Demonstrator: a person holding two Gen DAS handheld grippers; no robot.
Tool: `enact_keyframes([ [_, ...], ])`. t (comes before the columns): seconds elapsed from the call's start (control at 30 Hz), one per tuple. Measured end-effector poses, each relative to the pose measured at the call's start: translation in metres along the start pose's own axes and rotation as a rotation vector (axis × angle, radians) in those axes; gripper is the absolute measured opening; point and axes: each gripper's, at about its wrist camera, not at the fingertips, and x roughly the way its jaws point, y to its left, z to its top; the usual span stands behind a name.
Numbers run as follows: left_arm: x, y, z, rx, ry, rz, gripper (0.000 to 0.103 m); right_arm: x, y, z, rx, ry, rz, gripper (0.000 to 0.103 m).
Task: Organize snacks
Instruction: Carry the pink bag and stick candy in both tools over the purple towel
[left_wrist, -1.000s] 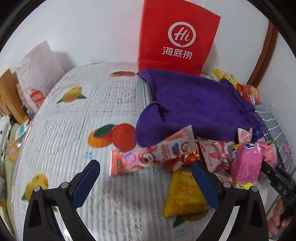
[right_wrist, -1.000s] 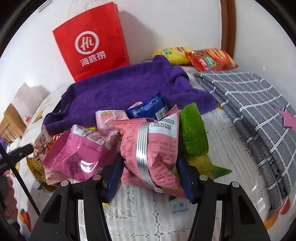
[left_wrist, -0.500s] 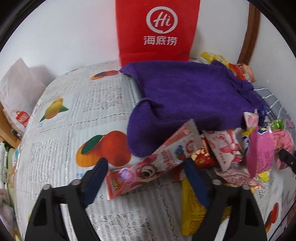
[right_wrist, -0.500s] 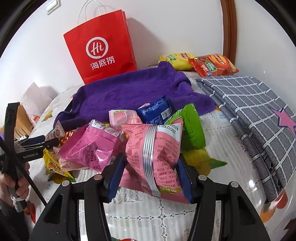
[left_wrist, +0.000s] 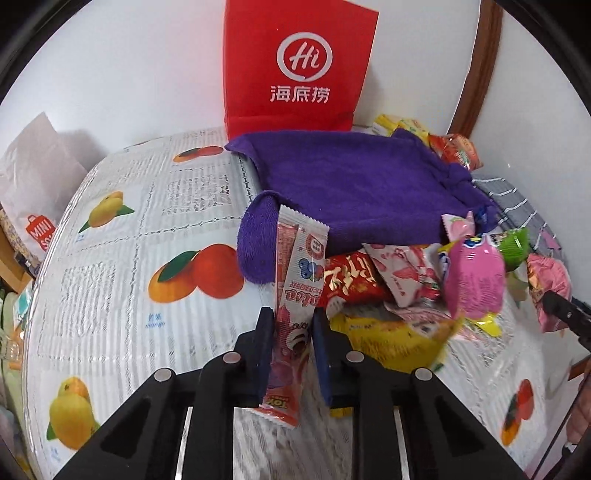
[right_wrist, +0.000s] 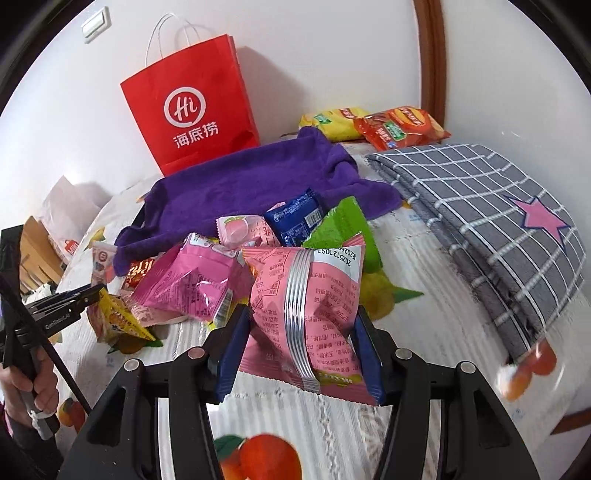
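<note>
My left gripper (left_wrist: 290, 325) is shut on a long pink strawberry snack stick (left_wrist: 295, 280), which stands upright between the blue pads. My right gripper (right_wrist: 299, 325) is shut on a puffy pink snack bag (right_wrist: 310, 306) with a silver seam. A pile of snacks lies by a purple towel (left_wrist: 354, 188): a red packet (left_wrist: 351, 280), a yellow packet (left_wrist: 391, 336), a pink bag (left_wrist: 472, 280), and, in the right wrist view, a blue packet (right_wrist: 295, 216) and a green packet (right_wrist: 343, 229). In the right wrist view the left gripper (right_wrist: 79, 297) shows at the left edge.
A red paper bag (left_wrist: 299, 70) stands against the wall behind the towel. Two chip bags (right_wrist: 373, 123) lie at the back right. A folded grey checked cloth (right_wrist: 487, 206) covers the right side. The fruit-print tablecloth (left_wrist: 147, 229) spreads left; a white shopping bag (left_wrist: 33, 184) sits beyond its edge.
My left gripper has closed on the pink snack stick and turned it upright. My right gripper has kept hold of the pink bag and drawn it back a little from the pile.
</note>
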Motion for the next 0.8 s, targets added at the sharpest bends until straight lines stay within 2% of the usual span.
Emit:
enact_keyframes([
  [0.33, -0.035, 0.008, -0.009, -0.066, -0.007, -0.021, 0.019, -0.031, 0.002, -0.003, 0.050, 0.000, 0.025, 0.054],
  [0.47, -0.048, 0.004, -0.003, -0.074, -0.022, -0.019, 0.019, -0.040, 0.008, 0.005, 0.031, -0.021, 0.012, 0.054],
  [0.63, -0.060, -0.007, 0.006, -0.063, -0.042, -0.022, 0.019, -0.045, 0.009, 0.015, 0.039, -0.020, 0.047, 0.054],
  [0.8, -0.066, -0.019, 0.014, -0.053, -0.055, -0.044, 0.019, -0.049, 0.013, 0.026, 0.025, -0.030, 0.046, 0.053],
])
